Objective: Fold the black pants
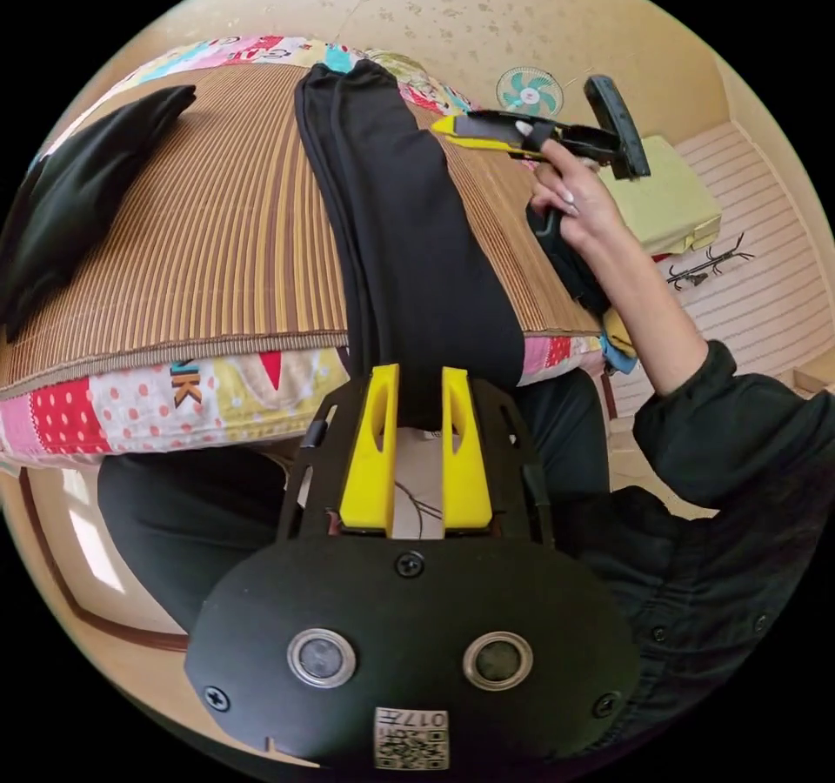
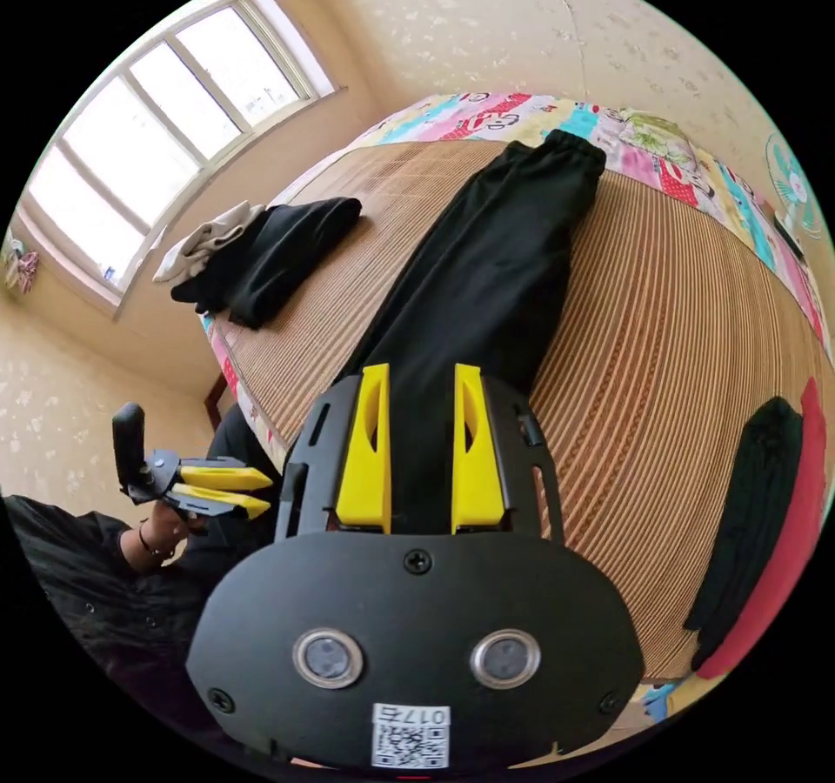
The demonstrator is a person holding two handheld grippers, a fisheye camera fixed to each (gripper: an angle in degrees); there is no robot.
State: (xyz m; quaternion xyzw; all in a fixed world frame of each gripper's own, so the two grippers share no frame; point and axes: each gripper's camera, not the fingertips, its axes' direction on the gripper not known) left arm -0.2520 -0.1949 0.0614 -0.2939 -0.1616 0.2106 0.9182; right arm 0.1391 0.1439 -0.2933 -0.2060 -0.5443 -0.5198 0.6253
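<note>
Yellow jaws of the left tool point(image 1: 419, 383) stand a narrow gap apart in the left gripper view, with nothing gripped between them; their tips sit just before the near end of the black pants point(image 1: 409, 235). The pants lie folded lengthwise, leg upon leg, stretched along a striped bamboo mat point(image 1: 217, 235) on a bed, the near end hanging at the bed's edge. A patchwork sheet point(image 1: 130, 409) shows under the mat. A folded black garment point(image 1: 78, 183) lies apart on the mat. Beside the pants, a hand point(image 1: 578, 200) holds the right tool point(image 1: 445, 125) above the mat, its jaws close together. A fan point(image 1: 529, 91) stands by the wall.

From the right gripper view, the right tool's point(image 2: 420, 378) jaws stand a narrow gap apart, holding nothing, above the wide end of the pants point(image 2: 487, 278); the cuffs lie at the mat's point(image 2: 678, 365) far edge. A black and pale pile of clothes point(image 2: 261, 257) rests near the window point(image 2: 165, 130). Black and red clothes point(image 2: 765, 505) lie at the other side. The left tool point(image 2: 265, 491) is held low beside the bed, jaws slightly parted.
</note>
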